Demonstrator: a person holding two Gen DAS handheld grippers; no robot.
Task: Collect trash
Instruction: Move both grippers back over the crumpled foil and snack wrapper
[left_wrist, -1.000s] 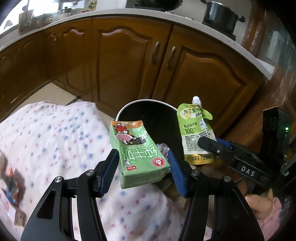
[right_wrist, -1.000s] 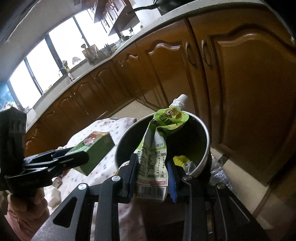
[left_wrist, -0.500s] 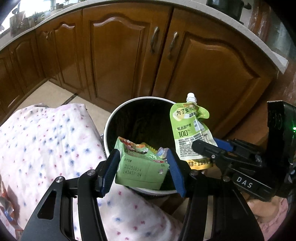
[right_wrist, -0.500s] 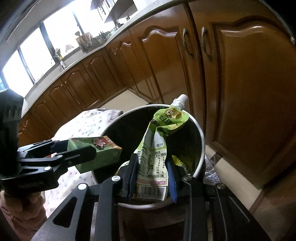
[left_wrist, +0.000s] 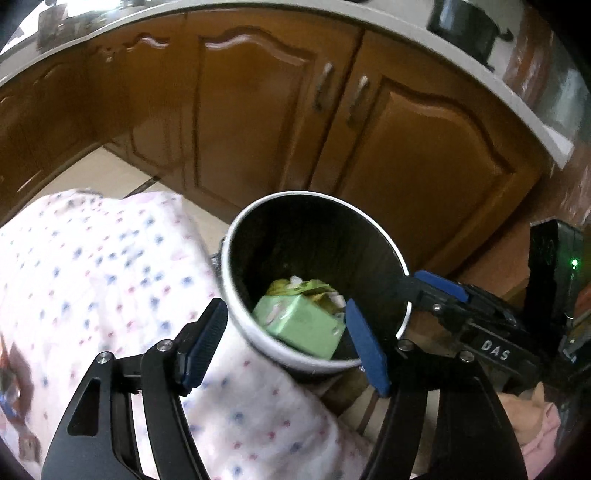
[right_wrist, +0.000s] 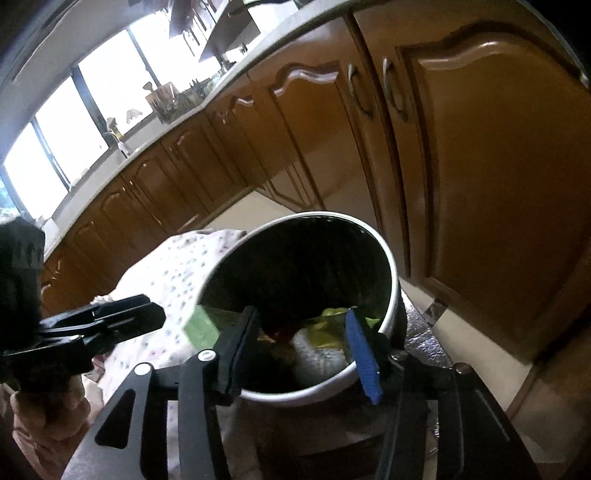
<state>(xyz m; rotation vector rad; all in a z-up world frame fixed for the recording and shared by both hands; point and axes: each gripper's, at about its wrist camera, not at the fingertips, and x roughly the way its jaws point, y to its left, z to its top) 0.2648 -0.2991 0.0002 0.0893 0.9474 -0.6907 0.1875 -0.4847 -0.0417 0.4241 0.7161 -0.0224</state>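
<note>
Both grippers hang spread and empty over the round bin (left_wrist: 236, 236); the left gripper (left_wrist: 286, 345) frames the near rim, and the right gripper (right_wrist: 303, 345) does likewise. Inside, the green carton (left_wrist: 301, 325) lies on what looks like the crumpled green pouch (right_wrist: 332, 326), though blur hides detail; the dotted cloth (left_wrist: 92, 266) lies just beside.

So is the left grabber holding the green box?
No, the left gripper is open and empty; the green carton lies inside the trash bin.
</note>
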